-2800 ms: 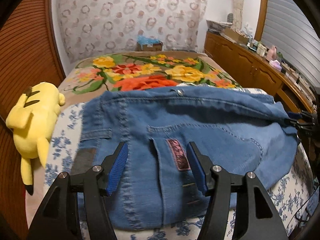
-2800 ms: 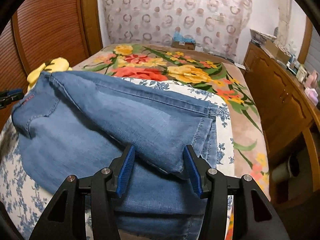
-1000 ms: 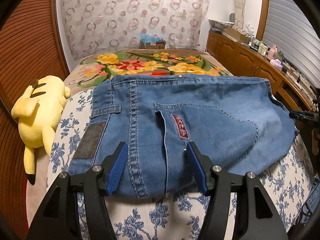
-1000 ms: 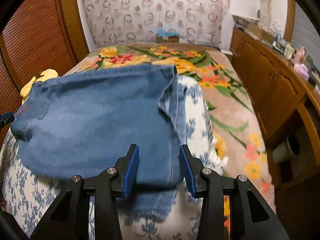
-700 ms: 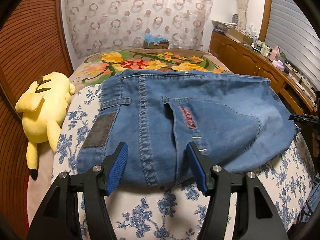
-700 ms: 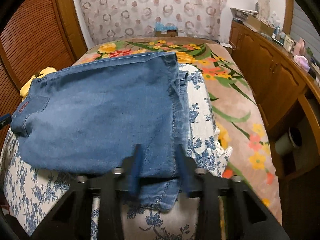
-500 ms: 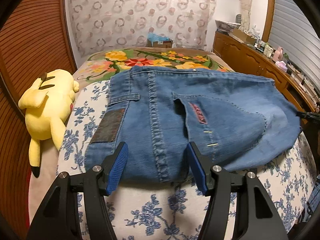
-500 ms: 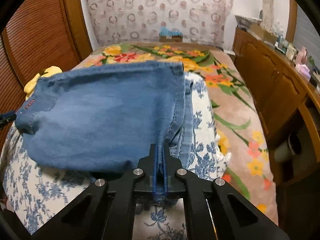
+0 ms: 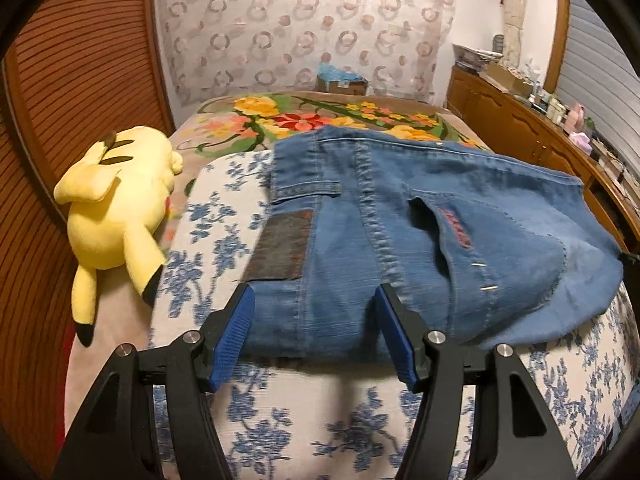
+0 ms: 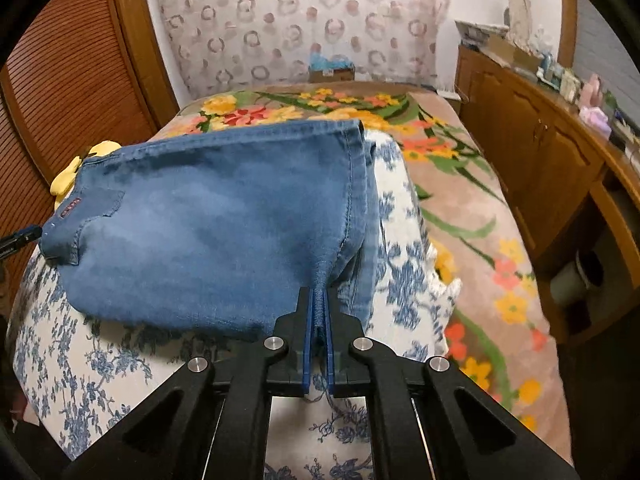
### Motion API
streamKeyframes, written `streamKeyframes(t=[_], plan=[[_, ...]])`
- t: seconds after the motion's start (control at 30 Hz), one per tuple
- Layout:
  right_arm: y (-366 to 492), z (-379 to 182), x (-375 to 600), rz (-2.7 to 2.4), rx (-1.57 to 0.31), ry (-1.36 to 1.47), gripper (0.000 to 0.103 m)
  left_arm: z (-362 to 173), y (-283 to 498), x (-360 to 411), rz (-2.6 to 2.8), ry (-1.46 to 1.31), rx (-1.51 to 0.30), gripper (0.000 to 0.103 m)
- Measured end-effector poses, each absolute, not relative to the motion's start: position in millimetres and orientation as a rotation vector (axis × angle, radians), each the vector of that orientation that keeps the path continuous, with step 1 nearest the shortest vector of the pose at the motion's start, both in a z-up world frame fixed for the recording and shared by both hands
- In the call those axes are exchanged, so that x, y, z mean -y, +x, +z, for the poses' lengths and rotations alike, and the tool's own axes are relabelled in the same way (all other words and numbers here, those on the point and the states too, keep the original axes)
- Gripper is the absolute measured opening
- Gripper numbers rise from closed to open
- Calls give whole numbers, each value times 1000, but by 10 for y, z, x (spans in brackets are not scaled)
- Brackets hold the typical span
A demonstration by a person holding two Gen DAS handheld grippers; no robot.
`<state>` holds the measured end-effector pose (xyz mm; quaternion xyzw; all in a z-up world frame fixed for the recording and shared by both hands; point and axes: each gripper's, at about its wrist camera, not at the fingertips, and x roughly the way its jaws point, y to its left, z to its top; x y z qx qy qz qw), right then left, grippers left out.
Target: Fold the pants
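The right hand-held gripper (image 10: 318, 312) is clamped on the near hem edge of the folded jeans (image 10: 208, 232), pinching denim between its blue pads and pointing steeply down. The left hand-held gripper (image 9: 314, 332) stands apart, straddling the waistband edge (pads not pressing). The jeans lie on the floral bed (image 9: 280, 412); a yellow plush (image 9: 116, 204) sits at 9 o'clock
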<state>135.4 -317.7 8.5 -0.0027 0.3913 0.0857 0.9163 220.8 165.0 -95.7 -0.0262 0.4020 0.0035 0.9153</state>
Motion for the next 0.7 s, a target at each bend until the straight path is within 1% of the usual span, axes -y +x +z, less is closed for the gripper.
streamKeyframes(t=[0.03, 0.1, 0.13, 0.17, 0.23, 0.53, 0.63, 0.7], plan=[[1350, 56, 3189, 172, -805, -3, 11, -965, 2209, -1670, 13, -55, -829, 64], [1379, 62, 3223, 155, -802, 2, 23, -1003, 2225, -1713, 20, -61, -840, 64], [1367, 81, 3221, 145, -802, 7, 35, -1025, 2237, -1719, 19, -62, -849, 65], [1368, 78, 3250, 141, -801, 18, 42, -1053, 2251, -1722, 22, -61, -859, 68], [1386, 60, 3282, 128, -809, 46, 44, -1099, 2273, -1725, 27, -62, -867, 70], [1420, -38, 3198, 168, -851, 85, 45, -1199, 2344, -1740, 33, -75, -876, 70], [1450, -48, 3201, 167, -837, 89, 45, -1205, 2362, -1763, 24, -88, -881, 70], [1464, -69, 3182, 164, -832, 91, 45, -1202, 2364, -1765, 10, -96, -882, 66]])
